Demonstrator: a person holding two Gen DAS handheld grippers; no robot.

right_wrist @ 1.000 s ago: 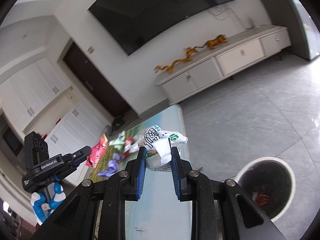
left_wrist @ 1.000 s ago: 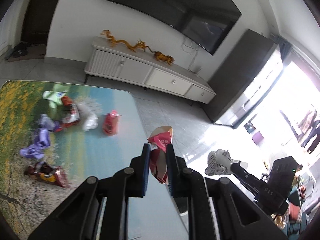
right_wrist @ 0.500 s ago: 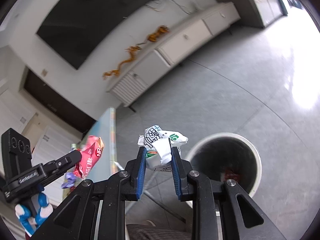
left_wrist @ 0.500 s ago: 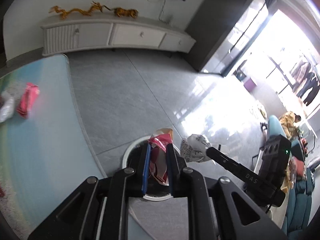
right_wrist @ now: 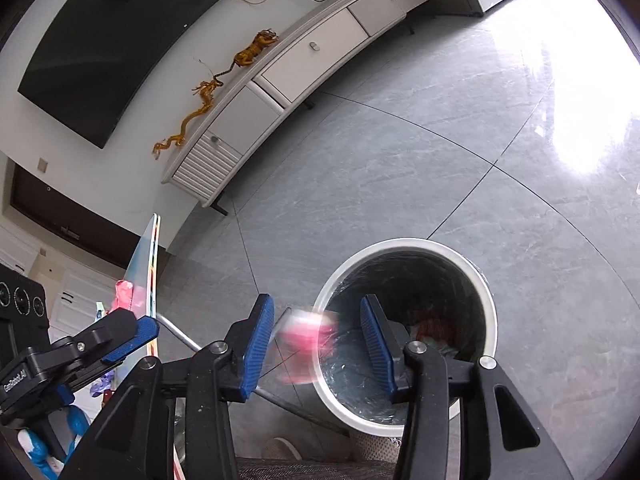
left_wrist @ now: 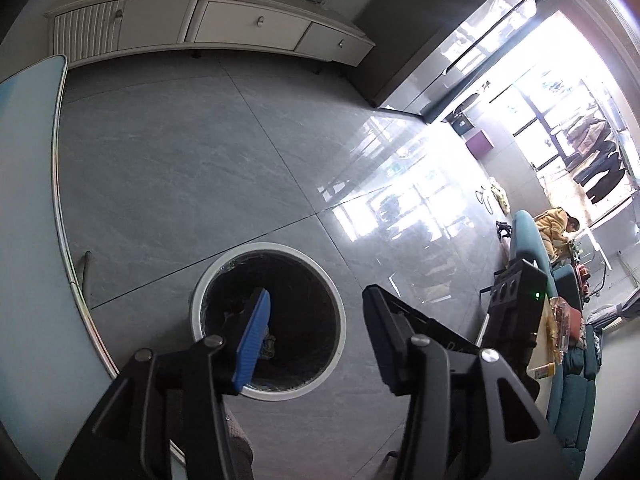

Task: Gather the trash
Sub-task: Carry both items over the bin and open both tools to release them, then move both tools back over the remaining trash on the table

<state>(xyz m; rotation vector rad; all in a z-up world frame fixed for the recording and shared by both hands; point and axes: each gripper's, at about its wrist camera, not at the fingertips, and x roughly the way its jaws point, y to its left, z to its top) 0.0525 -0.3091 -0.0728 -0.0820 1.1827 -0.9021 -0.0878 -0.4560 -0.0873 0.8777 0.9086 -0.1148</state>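
a blurred red-and-white wrapper (right_wrist: 306,350), judged light, soft and crinkly and best pinched at a crumpled edge, is seen falling free at the bin (right_wrist: 404,332) rim in the lower middle, both sets of fingers just opened and empty, while the surface (left_wrist: 28,240) edge at the left crowds the bin.

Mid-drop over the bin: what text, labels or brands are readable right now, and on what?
"GenRobot.AI": on the black body of the left gripper, whose jaws have just been opening, with nothing between them.
Pink-red wrapper falling beside the white round bin: print smeared by motion blur, unreadable.
Wrappers inside the bin: too dark and small to read.
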